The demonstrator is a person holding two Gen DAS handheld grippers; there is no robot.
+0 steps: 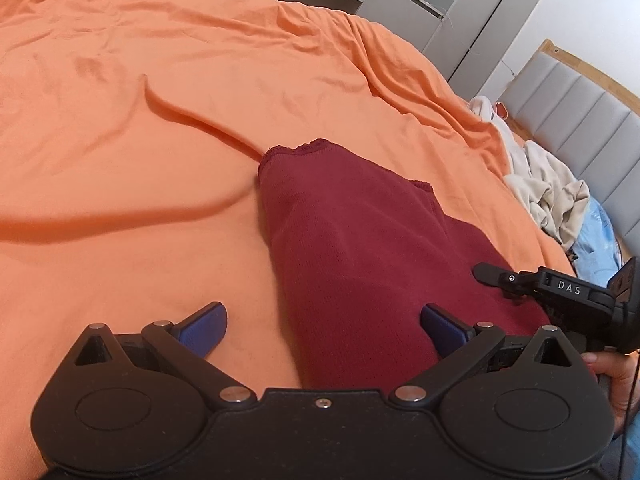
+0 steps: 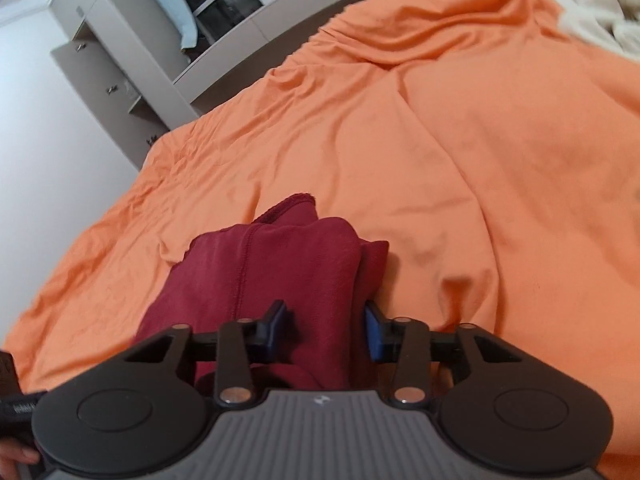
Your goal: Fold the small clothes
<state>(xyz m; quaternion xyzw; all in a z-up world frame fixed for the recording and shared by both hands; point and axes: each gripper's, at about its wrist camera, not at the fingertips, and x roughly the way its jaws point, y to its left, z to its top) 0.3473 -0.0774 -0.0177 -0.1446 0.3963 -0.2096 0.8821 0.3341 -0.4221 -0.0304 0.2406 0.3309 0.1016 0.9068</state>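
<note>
Dark red knit fills the near foreground of both wrist views: one small garment [image 1: 360, 248], partly folded, lies on the orange bedsheet [image 1: 140, 152] right under the two grippers. It looks soft, light and limp, a fine knit with a scalloped hem at its far end and a stitched seam running along the top layer in the right wrist view. Cloth like this should sag and slide off itself if lifted by a single layer, so I judge the safest hold is at the near edge or a corner, pinching all the layers together and keeping them low over the sheet.

The left gripper [image 1: 324, 328] stands spread wide, its blue pads well apart; one pad sits over bare sheet, the other over the garment's near part, and neither presses on anything. The right gripper [image 2: 326, 330] has its jaws partway in, with a thick bunch of the red cloth between them. The dark pad seems to bear against the fabric, but whether the blue pad on the other side does so too I cannot tell.

By count: one red garment, two grippers, and part of a hand [image 1: 612, 376] behind the left gripper's body. Farther off, at the far right of the bed, sits one loose heap of cream clothes [image 1: 548, 184], the pieces too tangled to number, with something pale blue just beside it. Beyond are a padded headboard [image 1: 576, 108] and grey cabinets [image 2: 112, 68].
</note>
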